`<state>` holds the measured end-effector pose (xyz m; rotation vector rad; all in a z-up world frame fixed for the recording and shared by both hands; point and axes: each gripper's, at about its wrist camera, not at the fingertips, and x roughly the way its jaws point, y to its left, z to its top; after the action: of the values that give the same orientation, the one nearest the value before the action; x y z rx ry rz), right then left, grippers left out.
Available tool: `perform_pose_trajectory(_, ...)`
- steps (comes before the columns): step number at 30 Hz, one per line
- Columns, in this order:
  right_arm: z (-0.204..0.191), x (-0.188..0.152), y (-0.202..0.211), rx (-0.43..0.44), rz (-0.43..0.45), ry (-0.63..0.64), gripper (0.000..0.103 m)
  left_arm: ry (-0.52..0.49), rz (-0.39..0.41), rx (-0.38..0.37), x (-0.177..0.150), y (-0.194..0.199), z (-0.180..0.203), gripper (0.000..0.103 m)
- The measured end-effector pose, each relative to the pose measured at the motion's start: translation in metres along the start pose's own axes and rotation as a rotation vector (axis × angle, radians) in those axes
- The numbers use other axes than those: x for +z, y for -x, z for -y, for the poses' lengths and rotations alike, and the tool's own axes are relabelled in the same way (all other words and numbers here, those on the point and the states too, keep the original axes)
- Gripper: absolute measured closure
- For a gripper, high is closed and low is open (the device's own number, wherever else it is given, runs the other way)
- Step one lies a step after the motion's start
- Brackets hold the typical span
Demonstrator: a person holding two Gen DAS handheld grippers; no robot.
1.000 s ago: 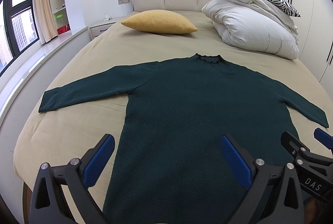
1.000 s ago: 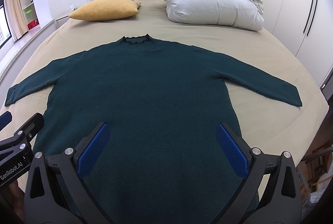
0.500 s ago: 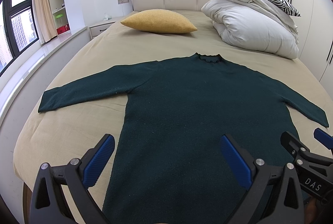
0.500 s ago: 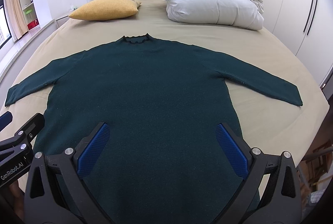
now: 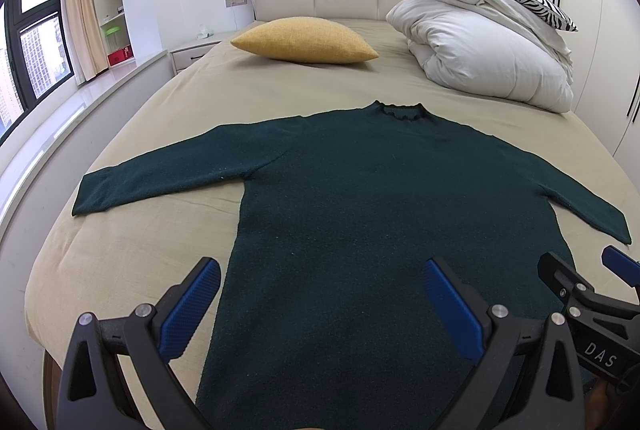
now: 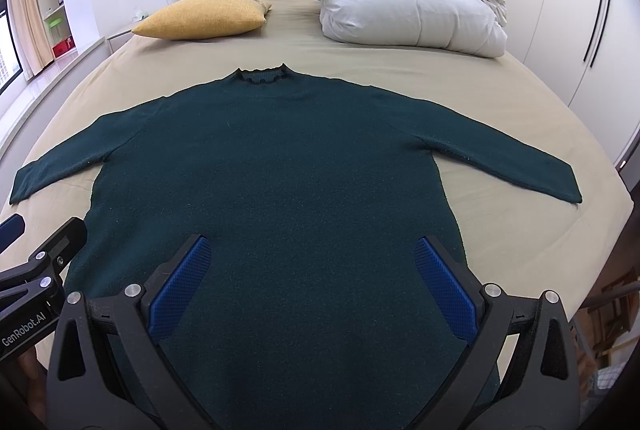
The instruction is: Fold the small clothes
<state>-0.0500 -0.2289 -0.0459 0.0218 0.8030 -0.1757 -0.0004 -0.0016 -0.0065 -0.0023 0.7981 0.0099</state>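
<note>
— Big bed (image 5: 132, 250), and that dark green sweater (image 6: 272, 190) spread flat across the near half, sleeves out, collar toward the headboard. Why like that?

— Laid out ready for folding, I'd say; nothing is folded yet. The duvet (image 5: 488, 58) and yellow pillow (image 5: 304, 40) sit well back, out of the way.

— And the tools?

— Both hang over the hem end. The left tool (image 5: 320, 304) has its jaws wide apart, holding nothing; the right tool (image 6: 312, 284) likewise, gaping and empty.

— Can you see the hem?

— No, it's cut off below the fingers in both views.
</note>
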Motion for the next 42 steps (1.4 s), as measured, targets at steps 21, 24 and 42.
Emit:
perform_pose_trajectory(21,-0.002,-0.002,-0.001,-0.003,-0.004,0.000,0.000,0.004,-0.005,0.002,-0.004,-0.003,0.007,0.000)
perform_pose_trajectory(24,-0.002,-0.002,-0.002,-0.003,-0.004,-0.002,0.000,0.010,-0.005,0.010,-0.005,-0.003,0.008,0.000)
perform_pose_trajectory(42,0.215,0.007,-0.042,-0.066,0.034,-0.420,0.005,0.176,-0.189,-0.271,-0.020,-0.057,0.004,0.000)
